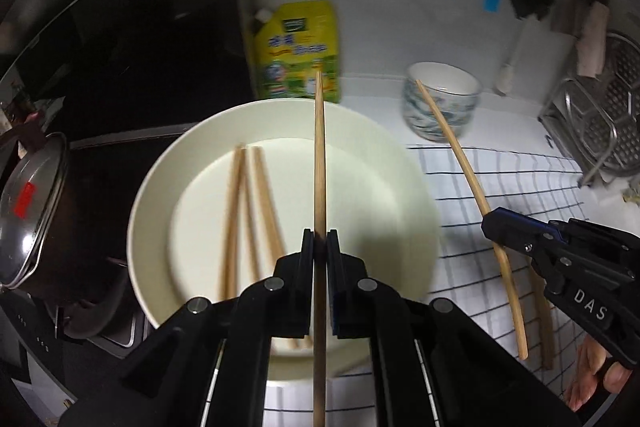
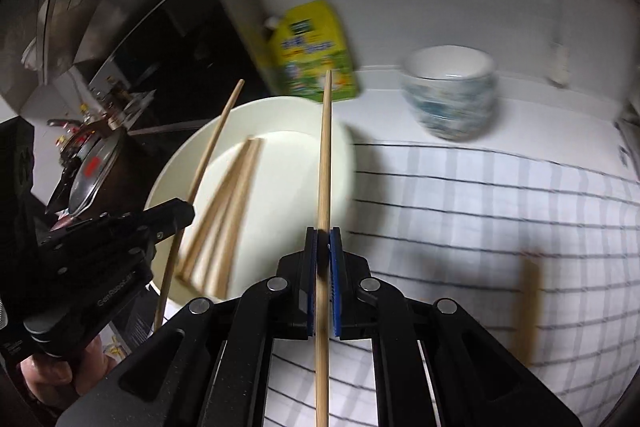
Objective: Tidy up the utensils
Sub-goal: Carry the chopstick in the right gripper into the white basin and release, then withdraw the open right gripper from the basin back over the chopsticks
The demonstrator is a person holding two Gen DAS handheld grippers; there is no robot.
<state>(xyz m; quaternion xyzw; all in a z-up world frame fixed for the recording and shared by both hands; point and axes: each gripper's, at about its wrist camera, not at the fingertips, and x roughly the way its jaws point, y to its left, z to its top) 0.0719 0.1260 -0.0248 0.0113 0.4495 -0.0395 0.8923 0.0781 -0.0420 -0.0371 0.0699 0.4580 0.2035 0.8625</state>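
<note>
Left wrist view: left gripper (image 1: 320, 239) and right gripper (image 1: 494, 223) each clamped on one wooden chopstick (image 1: 319, 155), lifted above white plate (image 1: 160, 187) with loose chopsticks (image 1: 256, 203); next, presumably, lowering tips into patterned cup (image 1: 440, 103).

Both grippers are black with round silver rivets; the right gripper (image 2: 324, 237) has blue pads and white "DAS" lettering.

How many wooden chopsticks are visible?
6 chopsticks: one in the left gripper, one in the right gripper, three, blurred, on the white plate, one on the checked cloth; others may be hidden.
</note>
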